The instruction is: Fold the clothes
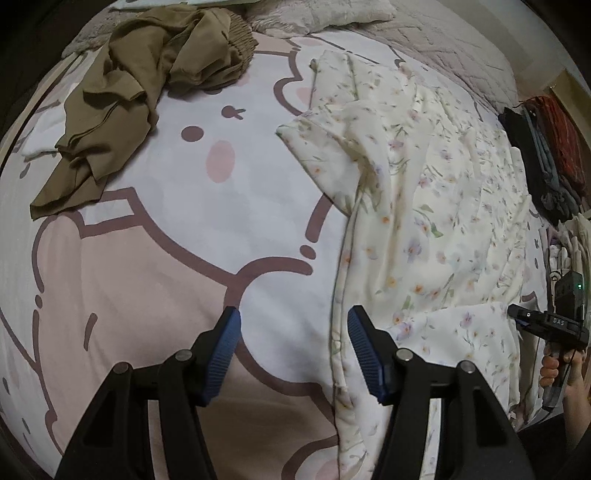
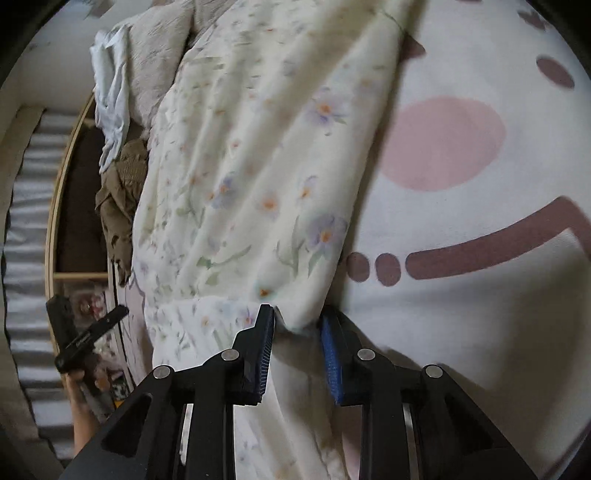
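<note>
A cream floral garment [image 1: 424,206] lies spread on the bed's right side, one sleeve [image 1: 325,147] pointing left. My left gripper [image 1: 293,321] is open just above the bedsheet, the garment's left edge [image 1: 338,295] lying between its blue pads. My right gripper [image 2: 297,323] has its jaws partly closed around a fold of the floral garment [image 2: 258,166], with a gap still showing between the pads. The right gripper also shows in the left wrist view [image 1: 546,323] at the far right.
A crumpled olive-brown garment [image 1: 147,88] lies at the bed's far left. The bedsheet [image 1: 147,277] has a pink and white cartoon print. Pillows [image 1: 325,14] lie at the head. Dark folded clothes [image 1: 546,155] are stacked beyond the right edge.
</note>
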Demonstrator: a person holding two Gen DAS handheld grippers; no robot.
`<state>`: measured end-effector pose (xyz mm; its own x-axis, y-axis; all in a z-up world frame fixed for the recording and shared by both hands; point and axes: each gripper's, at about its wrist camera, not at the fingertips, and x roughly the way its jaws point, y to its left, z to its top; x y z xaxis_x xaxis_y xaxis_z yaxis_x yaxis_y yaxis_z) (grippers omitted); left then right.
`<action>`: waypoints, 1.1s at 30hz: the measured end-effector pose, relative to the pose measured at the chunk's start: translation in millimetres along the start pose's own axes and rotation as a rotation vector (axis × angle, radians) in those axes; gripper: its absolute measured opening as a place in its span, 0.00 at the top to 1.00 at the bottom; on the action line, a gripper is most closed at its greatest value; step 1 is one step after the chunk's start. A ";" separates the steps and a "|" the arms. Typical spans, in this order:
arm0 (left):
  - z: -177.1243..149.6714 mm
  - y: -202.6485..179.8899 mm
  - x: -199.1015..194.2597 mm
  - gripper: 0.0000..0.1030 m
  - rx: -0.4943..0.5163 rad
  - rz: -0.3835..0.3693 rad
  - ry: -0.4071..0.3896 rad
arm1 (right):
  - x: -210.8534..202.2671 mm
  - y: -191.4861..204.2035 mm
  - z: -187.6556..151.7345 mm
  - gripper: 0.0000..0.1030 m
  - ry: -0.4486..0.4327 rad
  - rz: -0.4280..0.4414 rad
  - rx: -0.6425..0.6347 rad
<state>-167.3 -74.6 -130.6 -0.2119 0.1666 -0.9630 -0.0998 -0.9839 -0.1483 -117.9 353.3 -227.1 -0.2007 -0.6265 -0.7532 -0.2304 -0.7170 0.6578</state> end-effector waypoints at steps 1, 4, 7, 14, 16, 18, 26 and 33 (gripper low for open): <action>0.1 1.3 -0.6 0.43 -0.006 -0.002 0.002 | 0.0 1.2 0.0 0.77 0.003 -0.003 0.003; -0.8 0.4 1.2 0.43 -0.003 -0.007 0.012 | -1.6 4.9 0.3 0.77 0.008 -0.017 0.023; -2.0 -1.6 3.9 0.42 0.004 -0.012 0.023 | -6.3 15.8 1.6 0.76 -0.035 -0.096 -0.025; -4.9 -6.3 10.3 0.41 0.022 -0.025 0.050 | 0.9 26.1 -1.1 0.89 -0.045 -0.191 -0.111; -5.7 -7.7 12.2 0.41 0.026 -0.028 0.057 | -8.4 33.9 -3.3 0.95 -0.077 -0.217 -0.126; -7.7 -12.2 17.1 0.41 0.029 -0.046 0.075 | -20.1 39.4 -1.9 0.95 -0.121 -0.243 -0.141; -12.2 -53.0 44.7 0.41 0.121 -0.032 0.138 | -31.3 29.4 -12.9 0.95 -0.121 -0.222 -0.095; -5.6 -84.7 66.8 0.27 0.183 0.190 0.125 | -27.7 37.2 -11.0 0.95 -0.129 -0.192 -0.108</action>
<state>-167.6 19.5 -183.6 -0.1237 -0.0404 -0.9915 -0.2457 -0.9668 0.0701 -110.4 340.6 -181.8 -0.2846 -0.4360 -0.8537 -0.1743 -0.8522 0.4934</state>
